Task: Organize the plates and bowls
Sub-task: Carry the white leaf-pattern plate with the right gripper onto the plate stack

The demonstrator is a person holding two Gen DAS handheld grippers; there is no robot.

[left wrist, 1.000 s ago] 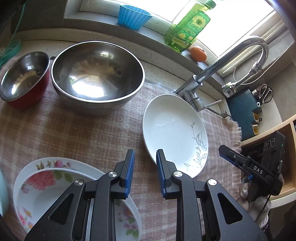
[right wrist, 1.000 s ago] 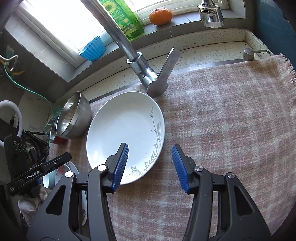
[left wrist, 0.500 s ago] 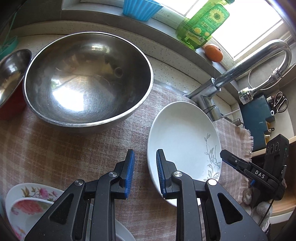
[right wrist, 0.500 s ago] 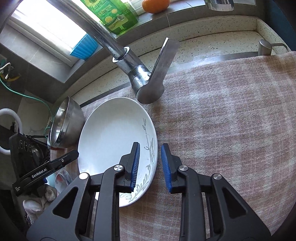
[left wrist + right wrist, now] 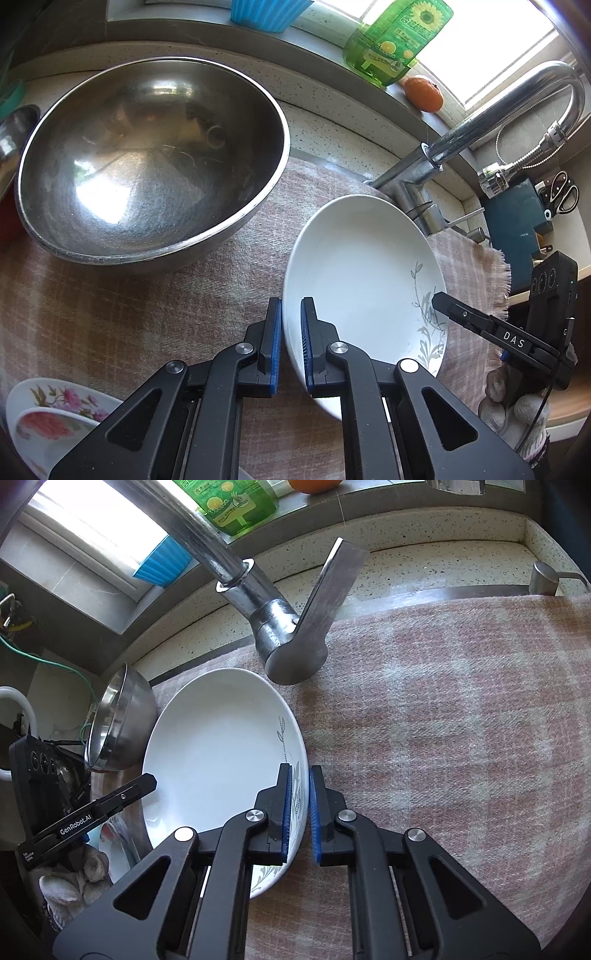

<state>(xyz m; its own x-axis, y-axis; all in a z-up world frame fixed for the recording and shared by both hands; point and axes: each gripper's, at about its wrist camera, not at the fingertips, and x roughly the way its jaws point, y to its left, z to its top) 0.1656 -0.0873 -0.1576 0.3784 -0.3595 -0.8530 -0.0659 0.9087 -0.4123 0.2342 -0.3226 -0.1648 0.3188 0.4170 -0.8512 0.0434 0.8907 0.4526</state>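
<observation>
On the checked cloth (image 5: 461,720) below the tap (image 5: 280,642), white plate (image 5: 362,266) sits just right of the steel bowl (image 5: 147,158). Left gripper (image 5: 291,347) fingers clenched on the plate's left rim; right gripper (image 5: 299,808) fingers clenched on its right rim. Flowered dishes (image 5: 55,417) lie near left.

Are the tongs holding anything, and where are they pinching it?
Both tongs pinch the white plate by its rim: the left tongs on its left edge, the right tongs on the opposite edge, by the leaf pattern.
</observation>
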